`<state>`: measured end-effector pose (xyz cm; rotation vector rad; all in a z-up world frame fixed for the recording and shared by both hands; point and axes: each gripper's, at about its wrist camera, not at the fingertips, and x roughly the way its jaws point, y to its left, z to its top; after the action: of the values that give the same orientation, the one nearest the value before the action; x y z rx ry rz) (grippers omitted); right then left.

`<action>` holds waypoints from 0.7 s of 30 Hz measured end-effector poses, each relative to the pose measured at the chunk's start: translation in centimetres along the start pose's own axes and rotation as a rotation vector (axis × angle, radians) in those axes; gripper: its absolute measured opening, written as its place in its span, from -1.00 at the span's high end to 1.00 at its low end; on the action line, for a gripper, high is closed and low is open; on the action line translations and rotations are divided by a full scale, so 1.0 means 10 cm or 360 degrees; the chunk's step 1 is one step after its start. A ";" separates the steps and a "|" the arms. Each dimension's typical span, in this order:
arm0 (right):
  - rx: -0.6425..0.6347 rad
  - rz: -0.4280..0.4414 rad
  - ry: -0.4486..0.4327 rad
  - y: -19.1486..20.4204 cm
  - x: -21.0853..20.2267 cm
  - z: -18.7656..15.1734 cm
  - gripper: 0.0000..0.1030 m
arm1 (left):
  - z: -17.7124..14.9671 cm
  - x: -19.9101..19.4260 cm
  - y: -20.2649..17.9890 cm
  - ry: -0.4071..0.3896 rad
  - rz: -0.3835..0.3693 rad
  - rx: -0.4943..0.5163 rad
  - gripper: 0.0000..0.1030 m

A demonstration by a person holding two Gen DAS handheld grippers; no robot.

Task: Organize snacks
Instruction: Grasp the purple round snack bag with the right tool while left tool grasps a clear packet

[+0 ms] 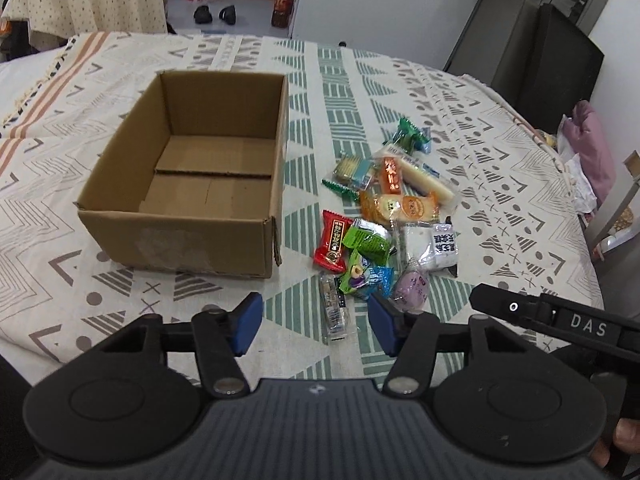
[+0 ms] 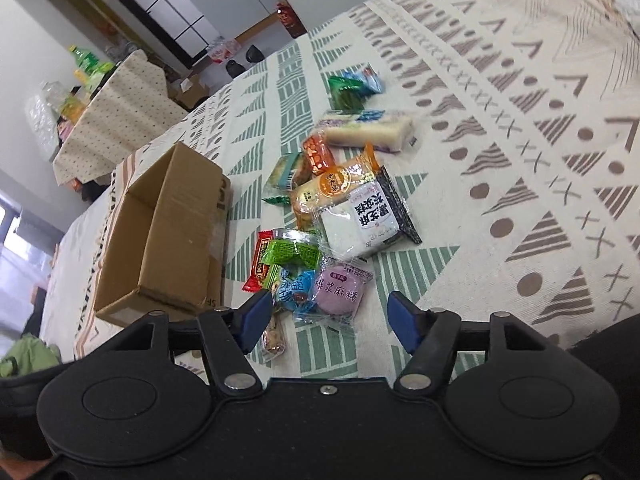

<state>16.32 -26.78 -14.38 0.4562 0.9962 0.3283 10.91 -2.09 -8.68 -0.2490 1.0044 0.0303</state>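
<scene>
While both tongs gape empty, snacks (image 1: 384, 216) strew the patterned tablecloth (image 1: 480, 152) beside a box (image 1: 180, 232).

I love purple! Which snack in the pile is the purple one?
The round purple snack in a clear wrapper, at the pile's near edge beside the blue candy. The other packets are red, green, orange, blue or white.

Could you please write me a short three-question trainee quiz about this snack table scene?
1. True or false: the brown cardboard box already holds snacks.
2. Which packet lies nearest the right gripper: A) round purple mochi packet, B) red rectangular candy packet, C) long white stick packet?
3. Fill in: the snacks lie on the patterned ___.

Key: 1 false; 2 A; 3 tablecloth.
</scene>
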 end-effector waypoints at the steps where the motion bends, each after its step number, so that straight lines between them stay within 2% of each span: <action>1: 0.0015 -0.0001 0.0004 -0.01 0.03 0.00 -0.24 | 0.01 0.04 -0.01 0.0008 0.0002 -0.0002 -0.08; 21: 0.0187 0.0043 0.0146 -0.19 0.64 0.03 -0.16 | 0.02 0.87 -0.22 0.0217 0.0077 -0.0027 0.29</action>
<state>19.97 -25.48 -19.88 0.5655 1.1036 0.3184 16.08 -4.98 -15.41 -0.2446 1.1460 0.0669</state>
